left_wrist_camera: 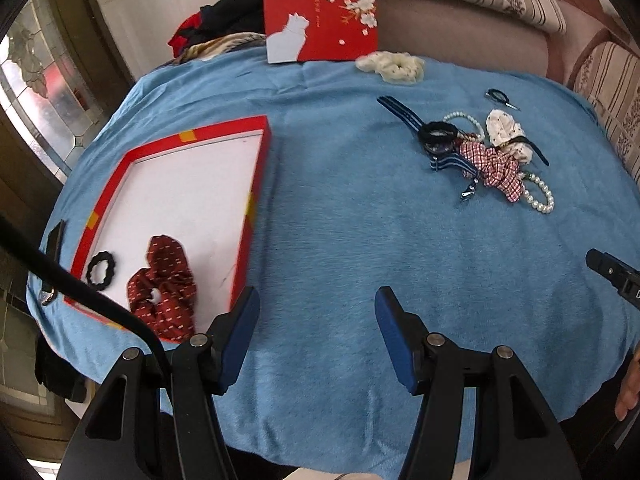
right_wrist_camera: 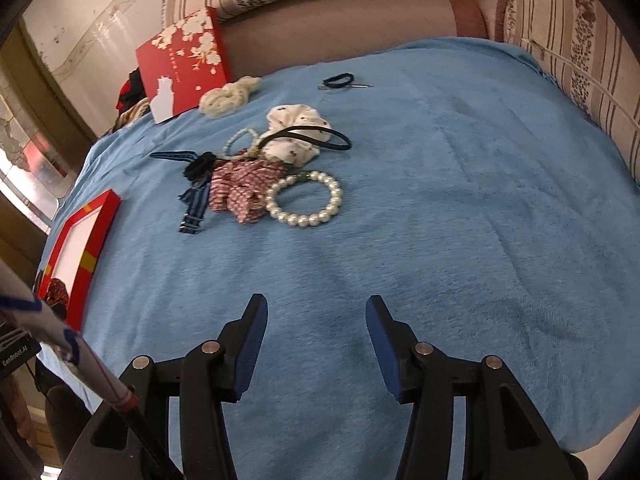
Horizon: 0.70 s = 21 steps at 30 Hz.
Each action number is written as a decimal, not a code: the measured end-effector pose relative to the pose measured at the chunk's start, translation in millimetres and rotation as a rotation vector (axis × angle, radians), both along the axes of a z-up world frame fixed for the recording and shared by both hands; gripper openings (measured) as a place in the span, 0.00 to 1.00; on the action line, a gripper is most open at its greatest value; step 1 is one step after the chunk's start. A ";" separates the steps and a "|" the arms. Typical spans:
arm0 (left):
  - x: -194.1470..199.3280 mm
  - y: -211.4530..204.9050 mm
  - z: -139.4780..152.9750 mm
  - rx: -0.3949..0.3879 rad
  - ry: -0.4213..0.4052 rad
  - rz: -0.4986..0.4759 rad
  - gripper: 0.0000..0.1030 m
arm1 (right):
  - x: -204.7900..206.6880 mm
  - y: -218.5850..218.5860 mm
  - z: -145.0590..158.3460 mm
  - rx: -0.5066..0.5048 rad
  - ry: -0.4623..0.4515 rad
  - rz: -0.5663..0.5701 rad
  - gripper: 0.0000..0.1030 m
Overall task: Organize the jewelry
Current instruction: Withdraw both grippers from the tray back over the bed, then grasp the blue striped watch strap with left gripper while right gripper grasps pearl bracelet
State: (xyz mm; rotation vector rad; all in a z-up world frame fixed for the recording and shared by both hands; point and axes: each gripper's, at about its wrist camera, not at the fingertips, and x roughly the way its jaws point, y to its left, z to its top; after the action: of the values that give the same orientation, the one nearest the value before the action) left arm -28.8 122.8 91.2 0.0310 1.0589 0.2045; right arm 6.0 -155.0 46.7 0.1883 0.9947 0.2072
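Observation:
A red-rimmed box (left_wrist_camera: 256, 168) with a white floor lies at left on the blue cloth. It holds a dark red scrunchie (left_wrist_camera: 168, 280) and a black hair tie (left_wrist_camera: 101, 270). My left gripper (left_wrist_camera: 318, 294) hovers open just right of the box, with nothing between its fingers. At the right lies a heap with a checked scrunchie (right_wrist_camera: 240, 192), a pearl bracelet (right_wrist_camera: 298, 220), a white dotted scrunchie (right_wrist_camera: 296, 120), a thin black band (right_wrist_camera: 332, 140) and a striped strap (right_wrist_camera: 194, 208). My right gripper (right_wrist_camera: 317, 301) is open and empty over bare cloth, nearer than the heap.
A cream scrunchie (left_wrist_camera: 394, 65) and a black tie with a clip (left_wrist_camera: 498, 96) lie apart near the far edge. The red lid with a white cat (left_wrist_camera: 320, 12) leans at the back. Striped sofa cushions (right_wrist_camera: 580, 60) ring the cloth. A hand (left_wrist_camera: 630, 392) shows at the right edge.

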 end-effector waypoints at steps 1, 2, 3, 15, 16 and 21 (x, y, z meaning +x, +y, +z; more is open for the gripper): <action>2.3 -0.3 -2.1 -0.001 0.004 -0.001 0.57 | 2.5 -1.1 -1.6 0.000 0.003 -0.002 0.54; 7.2 -0.6 -6.1 -0.005 0.011 -0.002 0.57 | 5.1 -2.0 -3.0 0.000 0.006 -0.005 0.54; 11.1 0.0 -9.2 -0.013 0.014 -0.004 0.57 | 7.7 -2.8 -4.4 -0.001 0.008 -0.007 0.54; 99.0 -6.9 -43.6 -0.246 0.036 -0.058 0.57 | 45.1 -2.1 -11.3 0.007 -0.005 -0.007 0.59; 104.7 -9.6 -45.4 -0.273 0.039 -0.064 0.57 | 49.0 -1.8 -12.4 0.005 -0.005 -0.008 0.59; 139.5 -34.2 -57.6 -0.502 0.058 -0.129 0.57 | 65.9 -4.4 -19.0 0.011 -0.002 -0.027 0.59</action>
State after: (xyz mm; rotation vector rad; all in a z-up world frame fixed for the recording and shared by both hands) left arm 110.7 88.6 33.6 -0.3487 1.1375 -0.1831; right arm 71.9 -159.4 27.6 0.2112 0.9886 0.1883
